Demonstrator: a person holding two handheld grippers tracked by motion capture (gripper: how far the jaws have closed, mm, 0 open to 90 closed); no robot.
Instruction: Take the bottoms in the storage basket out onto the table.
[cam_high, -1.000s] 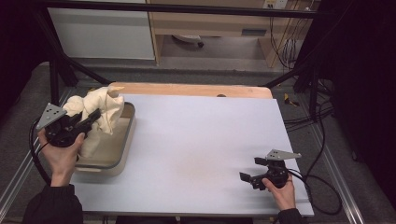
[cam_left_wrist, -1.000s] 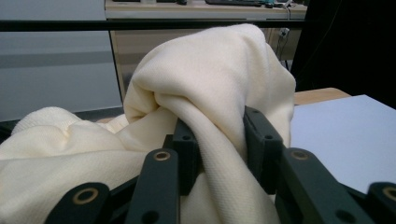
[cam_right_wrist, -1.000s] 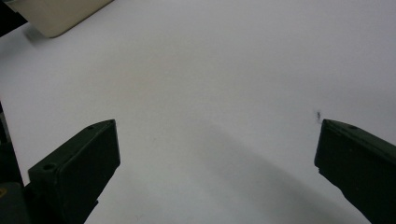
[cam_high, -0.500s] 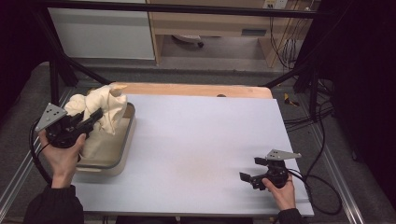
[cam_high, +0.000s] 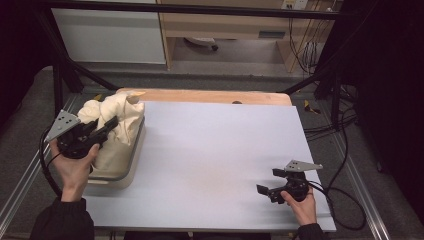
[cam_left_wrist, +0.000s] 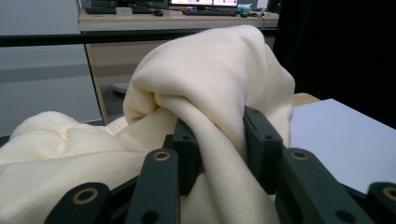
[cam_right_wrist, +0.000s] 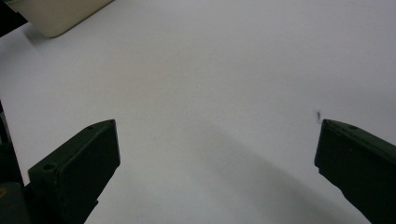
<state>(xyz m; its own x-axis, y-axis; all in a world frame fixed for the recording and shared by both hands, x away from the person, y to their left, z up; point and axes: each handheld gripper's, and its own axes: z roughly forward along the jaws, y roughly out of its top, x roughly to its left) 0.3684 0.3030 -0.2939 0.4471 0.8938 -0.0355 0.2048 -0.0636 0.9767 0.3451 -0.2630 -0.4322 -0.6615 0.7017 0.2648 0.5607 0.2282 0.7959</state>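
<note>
Cream cloth (cam_left_wrist: 210, 79) pinched inside left gripper (cam_left_wrist: 219, 144), above tub (cam_high: 127, 167).

Cream cloth (cam_high: 118, 120) – beige tub (cam_high: 117, 175) – white table sheet (cam_high: 215, 160); black grippers.

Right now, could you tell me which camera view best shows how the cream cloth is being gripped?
The left gripper view: the cream cloth fills the frame, with a fold pinched between the left gripper jaws. The high view shows the cloth bunched over the tub, but the grip is small there. The right gripper view catches a corner of the tub.
</note>
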